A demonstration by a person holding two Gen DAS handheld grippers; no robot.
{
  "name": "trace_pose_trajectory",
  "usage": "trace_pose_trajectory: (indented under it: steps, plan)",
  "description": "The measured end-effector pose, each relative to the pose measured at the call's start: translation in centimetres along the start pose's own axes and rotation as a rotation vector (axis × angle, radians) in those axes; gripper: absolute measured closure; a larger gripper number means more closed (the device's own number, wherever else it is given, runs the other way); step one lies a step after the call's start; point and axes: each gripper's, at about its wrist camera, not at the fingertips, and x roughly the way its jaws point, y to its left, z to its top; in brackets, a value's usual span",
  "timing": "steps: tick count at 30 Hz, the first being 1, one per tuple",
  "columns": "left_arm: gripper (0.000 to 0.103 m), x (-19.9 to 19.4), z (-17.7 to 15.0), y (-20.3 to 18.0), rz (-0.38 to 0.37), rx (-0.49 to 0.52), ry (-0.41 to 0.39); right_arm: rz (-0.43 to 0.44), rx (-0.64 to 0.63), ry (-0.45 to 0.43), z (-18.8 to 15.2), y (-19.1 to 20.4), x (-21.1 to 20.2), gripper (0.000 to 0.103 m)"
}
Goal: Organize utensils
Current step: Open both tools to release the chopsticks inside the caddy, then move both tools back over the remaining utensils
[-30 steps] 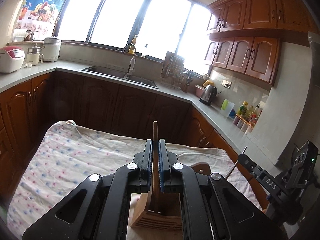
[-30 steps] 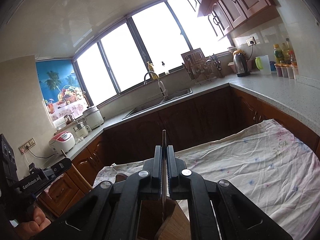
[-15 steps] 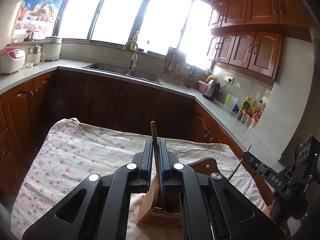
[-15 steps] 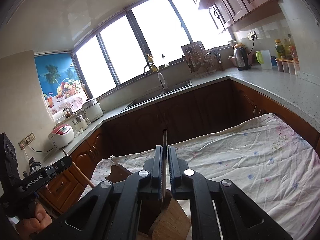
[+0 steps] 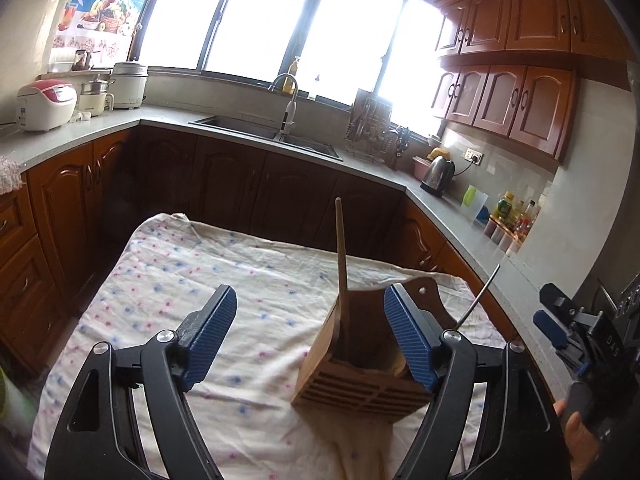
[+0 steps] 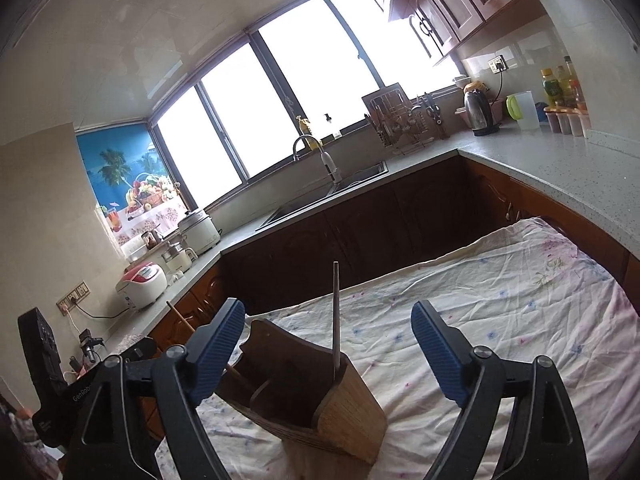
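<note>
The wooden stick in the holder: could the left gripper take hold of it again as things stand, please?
Probably yes. The left gripper is opening with nothing pressed between its pads; the wooden stick stands upright in the holder just ahead, unobstructed.

"DAS" on right claw (image 5: 560,332)

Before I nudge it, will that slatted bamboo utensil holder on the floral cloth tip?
The slatted bamboo utensil holder looks tall with a raised back, so a high push may tip it. The wooden stick and metal rod lean loosely and would probably rattle. The wrinkled floral cloth may drag along.
</note>
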Motion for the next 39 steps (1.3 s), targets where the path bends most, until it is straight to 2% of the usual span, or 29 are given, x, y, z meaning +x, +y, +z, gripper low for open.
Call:
trace_pose_trajectory:
  steps: [4, 18, 28, 39]
  plan:
    - [0.023, -1.7, -1.8, 0.4, 0.007, -0.012, 0.044, 0.003, 0.006, 0.015, -0.8, -0.3, -2.6, 0.006]
    - [0.022, -8.0, -9.1, 1.2, 0.023, -0.037, 0.135, -0.073, -0.007, 0.058, -5.7, -1.7, -11.6, 0.004]
    - [0.022, -9.5, -13.0, 2.0, 0.036, -0.052, 0.21, -0.11, -0.008, 0.125, -10.6, -2.5, -15.1, 0.004]
    - [0.022, -9.5, -15.7, 2.3, 0.043, -0.06, 0.275, -0.157, -0.031, 0.206, -14.1, -3.2, -15.6, 0.004]
